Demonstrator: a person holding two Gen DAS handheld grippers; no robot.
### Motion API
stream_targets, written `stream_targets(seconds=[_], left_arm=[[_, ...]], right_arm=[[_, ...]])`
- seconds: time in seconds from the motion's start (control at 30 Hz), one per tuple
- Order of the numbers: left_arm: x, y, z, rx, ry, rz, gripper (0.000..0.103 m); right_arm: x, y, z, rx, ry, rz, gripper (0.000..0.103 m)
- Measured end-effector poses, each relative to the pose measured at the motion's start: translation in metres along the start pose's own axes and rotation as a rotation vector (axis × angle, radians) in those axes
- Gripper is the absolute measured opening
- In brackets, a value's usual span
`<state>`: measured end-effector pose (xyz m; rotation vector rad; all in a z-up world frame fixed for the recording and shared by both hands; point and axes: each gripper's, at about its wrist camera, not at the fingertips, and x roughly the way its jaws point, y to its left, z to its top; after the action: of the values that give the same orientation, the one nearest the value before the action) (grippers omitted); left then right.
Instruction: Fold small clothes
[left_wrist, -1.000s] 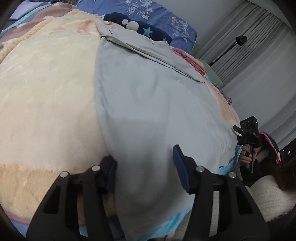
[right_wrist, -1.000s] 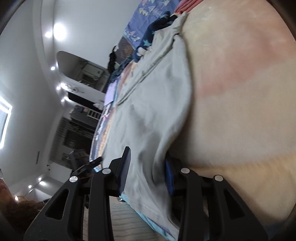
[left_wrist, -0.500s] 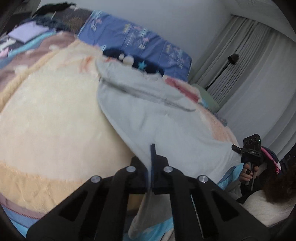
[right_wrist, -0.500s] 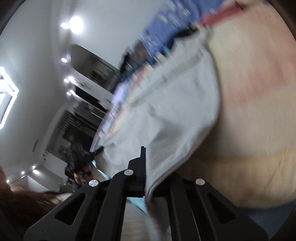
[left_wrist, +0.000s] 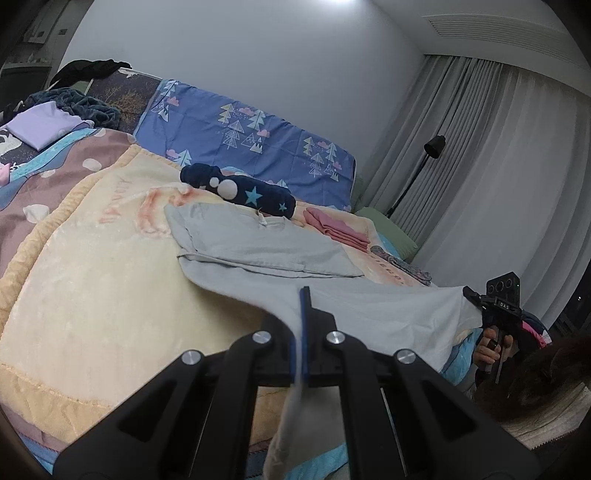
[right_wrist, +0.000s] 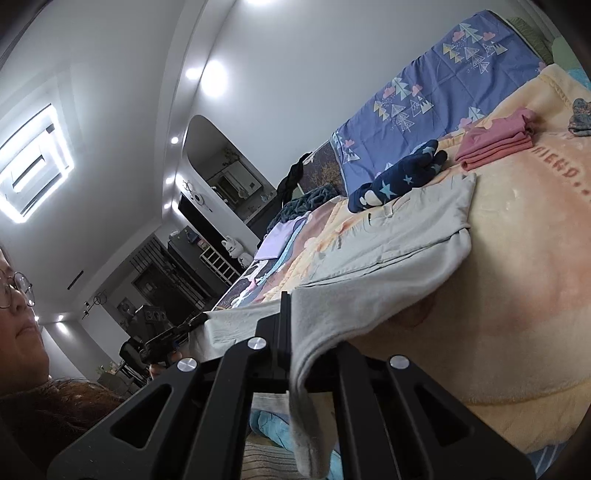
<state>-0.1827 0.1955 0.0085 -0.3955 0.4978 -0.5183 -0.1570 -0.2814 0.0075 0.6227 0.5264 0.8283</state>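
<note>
A light grey garment (left_wrist: 266, 251) lies on a cream blanket (left_wrist: 92, 280), its far part folded flat, its near hem lifted off the bed. My left gripper (left_wrist: 301, 295) is shut on the near left corner of the hem, which hangs down between the fingers. My right gripper (right_wrist: 288, 299) is shut on the near right corner of the grey garment (right_wrist: 388, 251). The right gripper also shows in the left wrist view (left_wrist: 500, 306), and the left gripper in the right wrist view (right_wrist: 166, 332).
A folded pink garment (left_wrist: 340, 229) and a navy star-patterned roll (left_wrist: 243, 190) lie beyond the grey one. A blue tree-print pillow (left_wrist: 251, 144) stands at the headboard. A folded lilac cloth (left_wrist: 40, 127) is far left. Curtains and a floor lamp (left_wrist: 424, 162) stand right.
Both grippers closed on the near hem corners and lifted them off the blanket. Both cameras tilted up, and the hem now hangs stretched between them.
</note>
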Motion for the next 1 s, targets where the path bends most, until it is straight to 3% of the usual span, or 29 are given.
stream_targets(seconds=[0.2,0.43,0.57,0.67,0.87,0.97,1.0], left_arm=[[0.039,0.025,0.038,-0.030,-0.007,0.016,0.002],[0.119,0.051,0.113,-0.013,0.008,0.014,0.002],[0.177,0.087,0.141,-0.066,0.045,0.047,0.002],[0.227,0.126,0.143,-0.140,0.115,0.058,0.002],[0.297,0.197,0.103,-0.328,0.246,0.088,0.002],[0.296,0.213,0.094,-0.414,0.243,-0.009,0.007],[0.291,0.213,0.094,-0.421,0.238,-0.025,0.015]], right_arm=[[0.031,-0.032,0.047,0.038,-0.026,-0.030,0.001],[0.098,-0.096,0.126,0.110,-0.023,-0.111,0.001],[0.145,-0.151,0.156,0.172,0.018,-0.186,0.001],[0.185,-0.200,0.162,0.220,0.087,-0.275,0.001],[0.225,-0.258,0.148,0.255,0.191,-0.407,0.004],[0.217,-0.256,0.147,0.234,0.198,-0.391,0.005],[0.212,-0.252,0.146,0.218,0.200,-0.388,0.007]])
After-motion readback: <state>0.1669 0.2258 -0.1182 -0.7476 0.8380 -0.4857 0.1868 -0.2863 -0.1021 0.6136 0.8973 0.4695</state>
